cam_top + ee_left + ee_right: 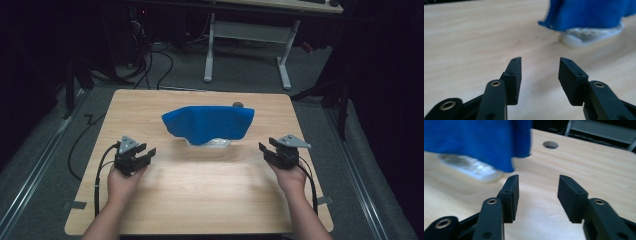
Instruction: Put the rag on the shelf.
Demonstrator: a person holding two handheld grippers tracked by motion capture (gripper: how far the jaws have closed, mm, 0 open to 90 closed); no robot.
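A blue cloth (pixel 209 122) is draped over a pale, see-through container (pixel 216 142) at the middle of the wooden table (pixel 200 200). My left gripper (pixel 147 152) rests near the table's left side, clear of the cloth, jaws open and empty. In the left gripper view the cloth (pixel 589 13) and the container's rim (pixel 589 36) lie ahead to the right of the gripper (pixel 540 61). My right gripper (pixel 264 149) sits at the right side, also apart from the cloth, open and empty. From the right gripper view the cloth (pixel 474 140) hangs ahead to the left of the gripper (pixel 539 178).
A round hole (pixel 550 144) is cut in the tabletop behind the cloth. Beyond the table stand a white desk frame (pixel 245 50) and loose cables (pixel 150 65) on the dark floor. Bare wood lies in front of the container.
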